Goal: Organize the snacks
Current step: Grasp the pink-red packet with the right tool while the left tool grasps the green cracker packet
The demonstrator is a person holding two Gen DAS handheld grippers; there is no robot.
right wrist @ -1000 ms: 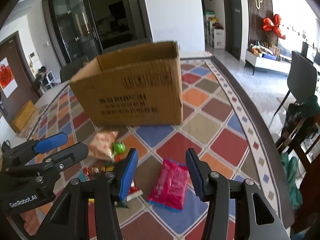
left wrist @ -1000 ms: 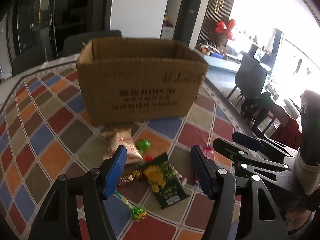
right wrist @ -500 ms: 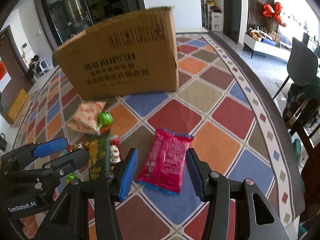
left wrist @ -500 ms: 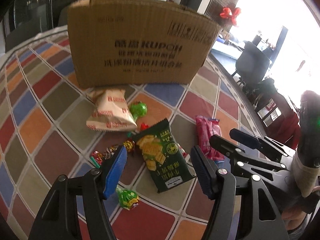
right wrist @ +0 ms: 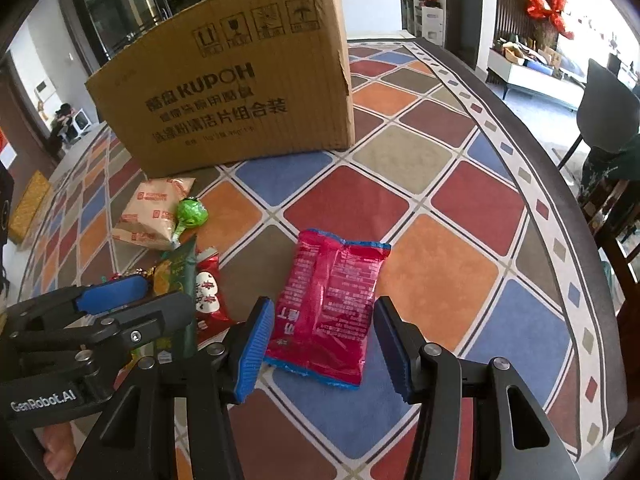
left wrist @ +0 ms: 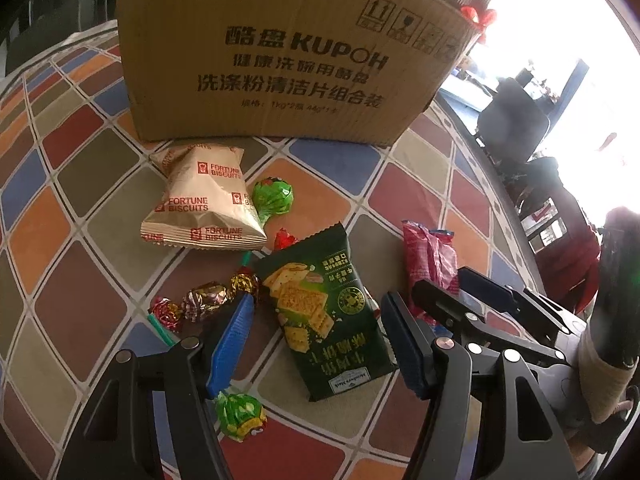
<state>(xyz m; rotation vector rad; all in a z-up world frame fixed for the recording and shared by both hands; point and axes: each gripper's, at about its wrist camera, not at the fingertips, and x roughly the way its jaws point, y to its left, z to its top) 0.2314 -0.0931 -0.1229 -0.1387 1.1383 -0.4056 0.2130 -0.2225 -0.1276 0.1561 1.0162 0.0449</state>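
A brown cardboard box stands at the back of the checkered tablecloth; it also shows in the right wrist view. In front of it lie a beige Fortune Biscuits bag, a green lollipop, a dark green cracker packet, several foil candies and a red snack packet. My left gripper is open, its fingers either side of the green packet. My right gripper is open, its fingers either side of the red packet's near end.
A second green lollipop lies near my left finger. A small red-and-white packet lies beside the green packet. The table edge curves on the right, with dark chairs beyond it.
Both grippers have moved down and forward toward the snacks. The green packet now sits between the left fingers and the red packet between the right fingers. Jaws stay open.
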